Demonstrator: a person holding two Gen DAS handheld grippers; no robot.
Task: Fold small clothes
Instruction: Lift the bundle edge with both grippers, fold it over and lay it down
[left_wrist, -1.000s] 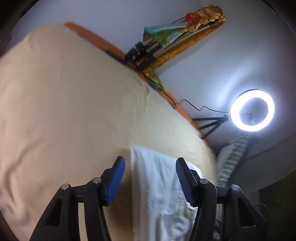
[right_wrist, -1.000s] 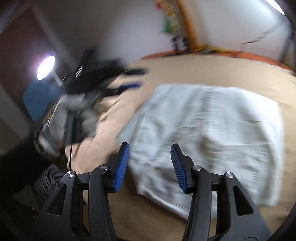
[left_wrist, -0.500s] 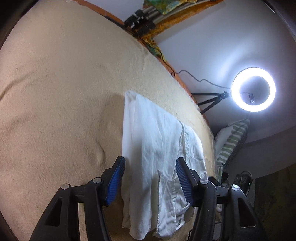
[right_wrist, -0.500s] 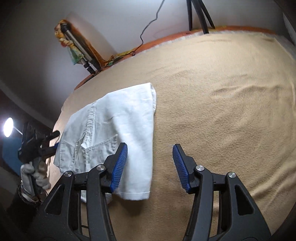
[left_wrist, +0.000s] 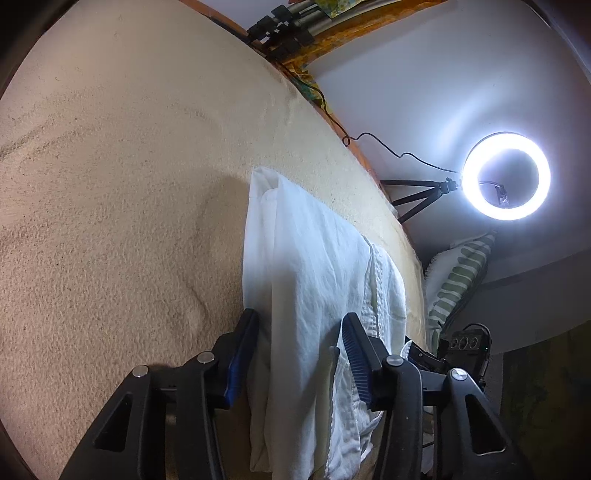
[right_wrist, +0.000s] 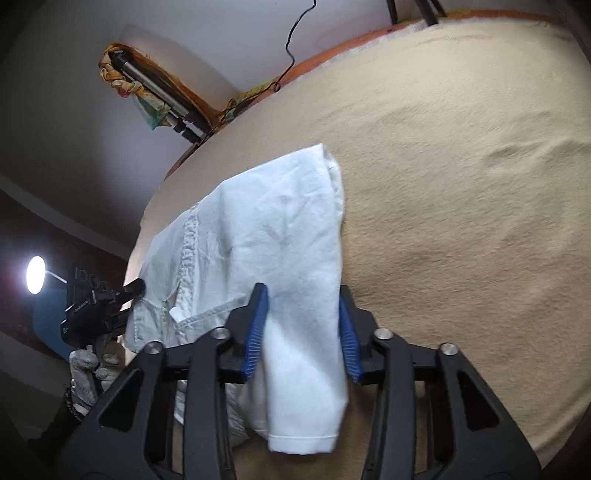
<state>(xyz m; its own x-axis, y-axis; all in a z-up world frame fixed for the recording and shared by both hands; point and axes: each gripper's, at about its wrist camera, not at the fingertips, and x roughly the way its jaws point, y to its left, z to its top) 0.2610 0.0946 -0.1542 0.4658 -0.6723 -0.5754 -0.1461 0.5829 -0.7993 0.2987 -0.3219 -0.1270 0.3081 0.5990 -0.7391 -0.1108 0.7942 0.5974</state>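
On beige bedding, both tongs (left_wrist: 299, 354) (right_wrist: 301, 325) closing — white garment (right_wrist: 280, 236) between.

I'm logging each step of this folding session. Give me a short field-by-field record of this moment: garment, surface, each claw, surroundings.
garment: white shorts, folded lengthwise, lying flat
surface: beige blanket over a bed
left claw: jaws closing, waistband end of the shorts between them
right claw: jaws closing, leg end of the shorts between them
grip: pads not yet clearly pressing the cloth
surroundings: lit ring light on a tripod, striped pillow past the bed edge
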